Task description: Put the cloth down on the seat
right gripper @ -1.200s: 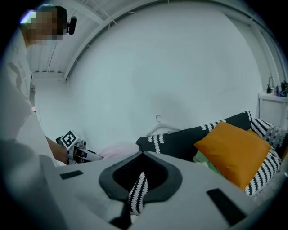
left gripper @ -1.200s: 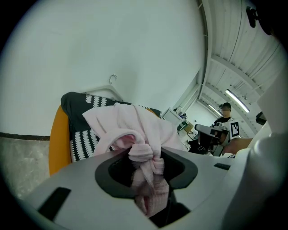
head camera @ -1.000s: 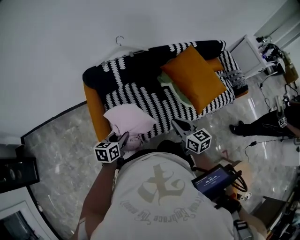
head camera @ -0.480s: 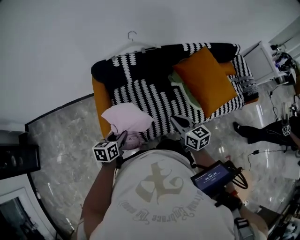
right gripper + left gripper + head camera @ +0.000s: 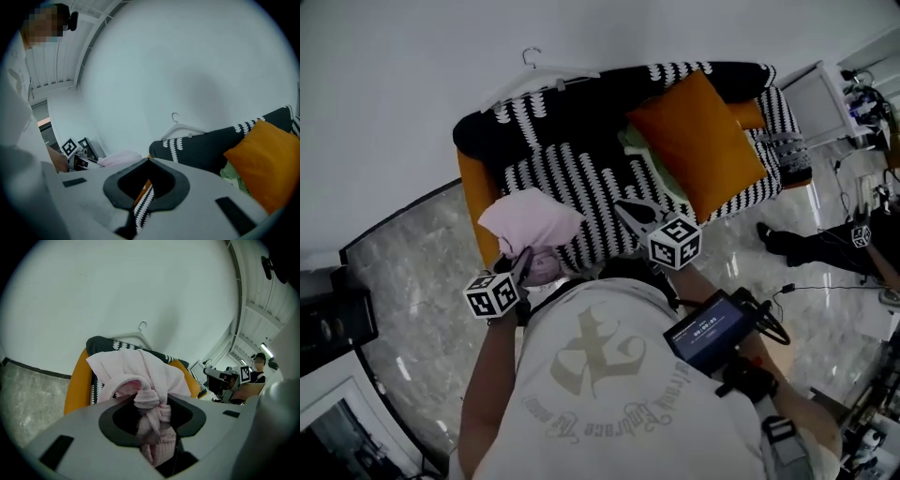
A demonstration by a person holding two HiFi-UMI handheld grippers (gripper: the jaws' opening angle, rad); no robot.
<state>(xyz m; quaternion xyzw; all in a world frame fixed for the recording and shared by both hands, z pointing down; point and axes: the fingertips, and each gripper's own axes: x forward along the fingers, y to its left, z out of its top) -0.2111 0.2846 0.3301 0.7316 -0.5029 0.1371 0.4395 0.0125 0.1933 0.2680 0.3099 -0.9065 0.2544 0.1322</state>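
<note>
Head view puts my left gripper (image 5: 523, 265) at about eight o'clock in the frame. Its jaws are clamped on a knotted bunch of the pink cloth (image 5: 530, 217). In the left gripper view that bunch fills the gap between the jaws and billows out beyond them. The cloth is held up over the left front corner of the striped seat (image 5: 581, 183), beside the sofa's orange arm (image 5: 472, 195). I can't tell whether any fold touches the cover. A white hanger (image 5: 546, 73) lies on the backrest at about eleven o'clock. My right gripper (image 5: 630, 211) hovers over the seat's front edge just right of centre, jaws together on nothing. At two o'clock an orange cushion (image 5: 698, 141) rests on the seat over some green fabric (image 5: 634, 145).
</note>
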